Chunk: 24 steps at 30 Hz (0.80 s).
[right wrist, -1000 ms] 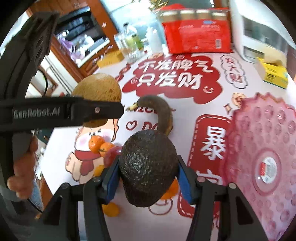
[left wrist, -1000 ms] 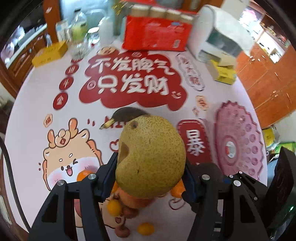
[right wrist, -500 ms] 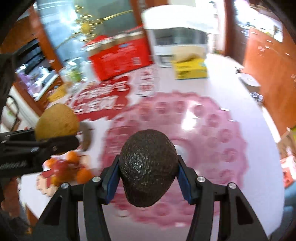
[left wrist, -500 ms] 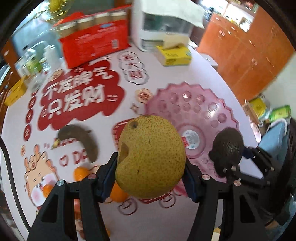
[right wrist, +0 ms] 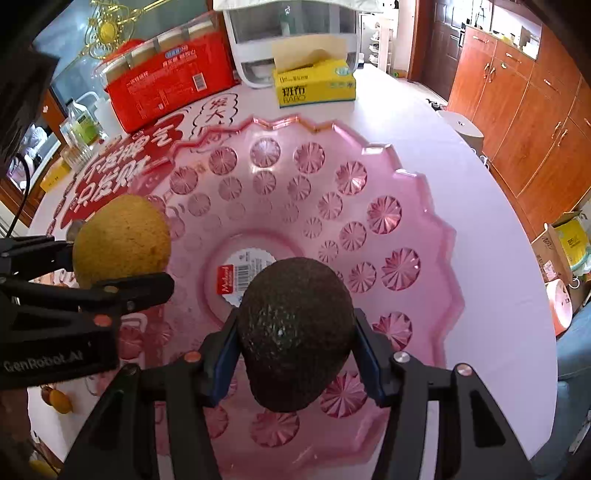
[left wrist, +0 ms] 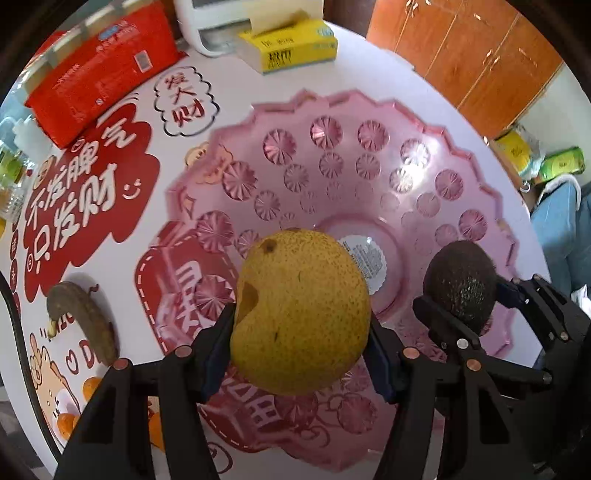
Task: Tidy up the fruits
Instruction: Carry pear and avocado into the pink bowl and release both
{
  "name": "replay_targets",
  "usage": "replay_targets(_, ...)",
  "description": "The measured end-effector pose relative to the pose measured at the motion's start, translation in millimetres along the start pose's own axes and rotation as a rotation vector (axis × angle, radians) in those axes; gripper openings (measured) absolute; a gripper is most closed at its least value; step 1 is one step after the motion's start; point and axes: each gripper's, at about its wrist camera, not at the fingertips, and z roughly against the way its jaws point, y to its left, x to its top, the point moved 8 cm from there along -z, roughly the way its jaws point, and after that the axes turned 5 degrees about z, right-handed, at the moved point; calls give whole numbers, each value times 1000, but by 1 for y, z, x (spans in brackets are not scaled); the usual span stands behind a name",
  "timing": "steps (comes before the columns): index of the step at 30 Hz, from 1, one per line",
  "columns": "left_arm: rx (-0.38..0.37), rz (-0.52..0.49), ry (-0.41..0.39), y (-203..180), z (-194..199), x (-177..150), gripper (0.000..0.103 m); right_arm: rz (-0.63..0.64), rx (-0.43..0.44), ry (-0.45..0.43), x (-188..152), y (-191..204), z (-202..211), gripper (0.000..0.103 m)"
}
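My left gripper (left wrist: 301, 332) is shut on a yellow-brown pear (left wrist: 299, 310) and holds it above the near left part of a pink glass fruit plate (left wrist: 354, 155). My right gripper (right wrist: 295, 343) is shut on a dark avocado (right wrist: 295, 332) above the near side of the same plate (right wrist: 399, 177). The pear (right wrist: 122, 240) shows at the left of the right wrist view, the avocado (left wrist: 460, 284) at the right of the left wrist view. The plate holds no fruit.
An overripe dark banana (left wrist: 86, 317) and several small oranges (left wrist: 92, 387) lie on the printed tablecloth left of the plate. A red carton (right wrist: 170, 85), a yellow tissue box (right wrist: 314, 85) and a white appliance (right wrist: 291, 33) stand at the back. The table edge runs right of the plate.
Both grippers have swung right from the fruit pile to above the pink plate, still holding the pear and the avocado.
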Motion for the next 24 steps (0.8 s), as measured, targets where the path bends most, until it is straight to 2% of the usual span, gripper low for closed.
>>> replay_targets(3,1,-6,19,1,-8,0,62,13,-8,9,2,2,-5,57)
replay_targets(5,-11,-14,4,-1,-6,1,65,37,-38,0,2,4,-7,57)
replay_targets(7,19,-39,-39,-1,1,5,78,49,-45,-13,3,4,-8,59)
replay_targets(9,51,-61,-83,0,9,7,86,55,-16,-33,5,7,-5,60)
replay_targets(17,48,-20,-107,19,25,6,86,64,-16,-92,14,14,18,60)
replay_targets(24,46,27,-168,29,63,-3,86,51,6,-121,17,18,39,60)
